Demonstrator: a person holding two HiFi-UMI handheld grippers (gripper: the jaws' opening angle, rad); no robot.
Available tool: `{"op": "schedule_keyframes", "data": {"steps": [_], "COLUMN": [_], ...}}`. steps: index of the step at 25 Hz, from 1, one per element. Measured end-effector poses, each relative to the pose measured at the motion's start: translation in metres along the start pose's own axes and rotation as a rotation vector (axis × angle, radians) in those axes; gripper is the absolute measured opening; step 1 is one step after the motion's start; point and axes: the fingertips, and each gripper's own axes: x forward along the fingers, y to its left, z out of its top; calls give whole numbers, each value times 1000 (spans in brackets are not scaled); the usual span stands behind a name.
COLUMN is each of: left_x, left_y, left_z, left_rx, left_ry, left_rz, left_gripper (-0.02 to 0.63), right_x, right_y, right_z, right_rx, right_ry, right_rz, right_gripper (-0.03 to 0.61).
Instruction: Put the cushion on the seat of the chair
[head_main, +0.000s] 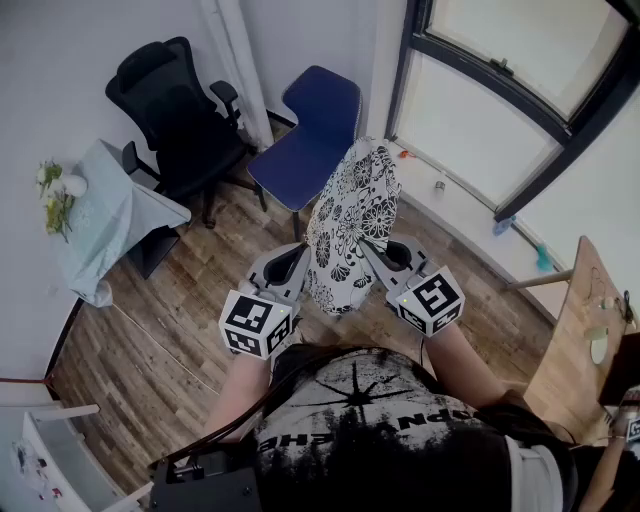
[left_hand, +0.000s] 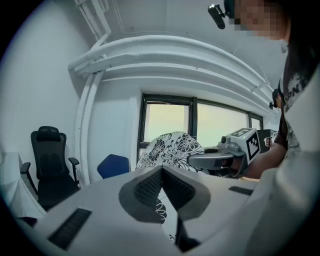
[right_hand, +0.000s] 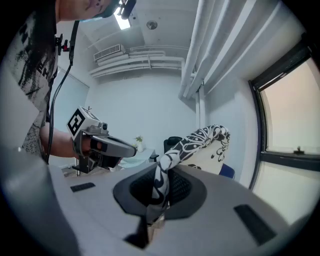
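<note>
A black-and-white flowered cushion (head_main: 350, 225) hangs on edge in the air in front of the person, held between both grippers. My left gripper (head_main: 298, 262) is shut on its left edge, with patterned cloth showing between the pads (left_hand: 150, 187). My right gripper (head_main: 372, 250) is shut on the right edge, where a fold of the cushion (right_hand: 200, 142) is pinched between its jaws (right_hand: 159, 172). The blue chair (head_main: 310, 140) stands just beyond the cushion by the window, its seat bare. It also shows in the left gripper view (left_hand: 114, 165).
A black office chair (head_main: 175, 110) stands left of the blue one. A small table under a pale cloth (head_main: 110, 215) with flowers is at the far left. A wooden table (head_main: 580, 330) is at the right, and the window wall (head_main: 480, 110) runs behind the chair.
</note>
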Motion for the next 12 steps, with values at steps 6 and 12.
{"op": "schedule_keyframes", "data": {"steps": [6,12], "left_x": [4,8], "left_y": [-1,-6], "left_z": [2,3], "left_rx": [-2,-3], "left_ry": [-1,2], "left_rz": [-2,-3], "left_gripper": [14,14], "right_x": [0,-3], "right_y": [-3,-3], "right_z": [-3,0], "right_rx": [1,5], "right_ry": [12,-4], "right_rz": [6,23], "right_gripper": [26,26]}}
